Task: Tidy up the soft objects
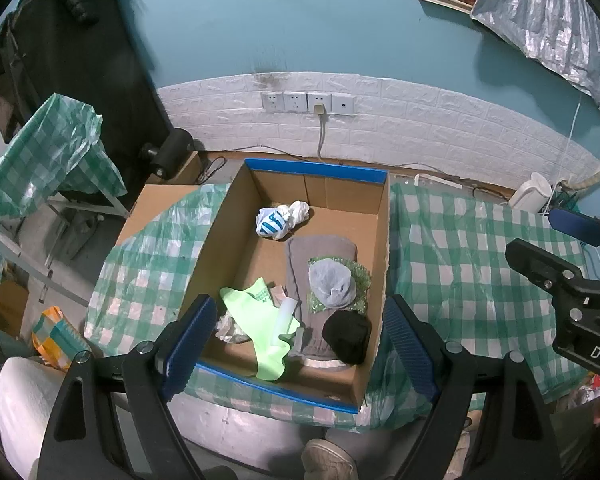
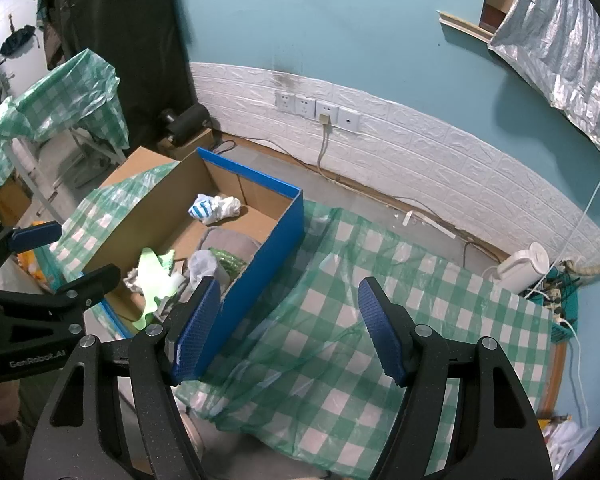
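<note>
Now both tools are poised over the scene with nothing between their blue pads. Left tool (image 1: 298, 354) hangs above the near edge of the cardboard box (image 1: 216, 240), jaws spread wide and empty. Right tool (image 2: 290, 330) sits over the green-checked cloth (image 2: 340, 360) that covers the counter, to the right of the box, jaws also apart and empty (its left pad lines up with the box's blue outer wall in its own view, though contact cannot be judged).

Inside the box, the soft things are gathered. At the far end lies a white bundle with blue stripes (image 1: 278, 220). Toward the right side a long grey cloth (image 1: 320, 248) stretches from far to near, and on it rests a green sparkly piece (image 1: 362, 276) with a pale grey sock (image 1: 332, 284) lying on top. Just nearer than that sits a black balled-up item (image 1: 348, 336), close to the box's right wall. On the near left, a lime-green glove (image 1: 264, 320) sprawls over some crumpled white material (image 1: 228, 326), its fingers reaching toward the near rim.

Beyond the counter on the far right stands a white kettle (image 1: 530, 196), and wall sockets (image 1: 308, 102) run along the white brick-pattern panel behind the box.
</note>
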{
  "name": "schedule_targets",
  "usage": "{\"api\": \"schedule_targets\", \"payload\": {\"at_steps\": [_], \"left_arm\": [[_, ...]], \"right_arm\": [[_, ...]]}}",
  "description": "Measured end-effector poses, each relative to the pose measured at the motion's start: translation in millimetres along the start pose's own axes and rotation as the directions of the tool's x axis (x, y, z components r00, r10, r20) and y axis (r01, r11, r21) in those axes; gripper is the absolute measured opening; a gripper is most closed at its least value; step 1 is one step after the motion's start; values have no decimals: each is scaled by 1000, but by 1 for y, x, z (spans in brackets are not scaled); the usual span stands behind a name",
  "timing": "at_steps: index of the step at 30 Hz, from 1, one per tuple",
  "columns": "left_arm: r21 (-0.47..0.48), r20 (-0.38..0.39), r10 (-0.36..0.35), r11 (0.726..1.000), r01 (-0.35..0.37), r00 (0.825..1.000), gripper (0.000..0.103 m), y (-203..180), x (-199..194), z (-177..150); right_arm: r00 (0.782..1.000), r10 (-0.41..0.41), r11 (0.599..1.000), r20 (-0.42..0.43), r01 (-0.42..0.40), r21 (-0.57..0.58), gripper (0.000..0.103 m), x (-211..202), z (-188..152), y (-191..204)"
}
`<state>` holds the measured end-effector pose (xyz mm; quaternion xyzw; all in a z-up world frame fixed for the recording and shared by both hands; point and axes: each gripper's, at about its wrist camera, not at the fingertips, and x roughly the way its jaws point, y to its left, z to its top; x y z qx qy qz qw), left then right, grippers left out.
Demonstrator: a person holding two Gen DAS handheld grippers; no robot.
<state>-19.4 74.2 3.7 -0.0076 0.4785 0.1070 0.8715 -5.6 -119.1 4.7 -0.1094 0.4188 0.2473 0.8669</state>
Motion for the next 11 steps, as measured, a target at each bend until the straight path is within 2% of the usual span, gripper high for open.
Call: {"api": "schedule_targets", "payload": {"at_steps": [11], "left_arm": [[3,-1,-5,1000,5,1000,87,0,1,-3]], "right_arm": [[1000,-2,1000,-3,2,0,71,1,0,-2]]}}
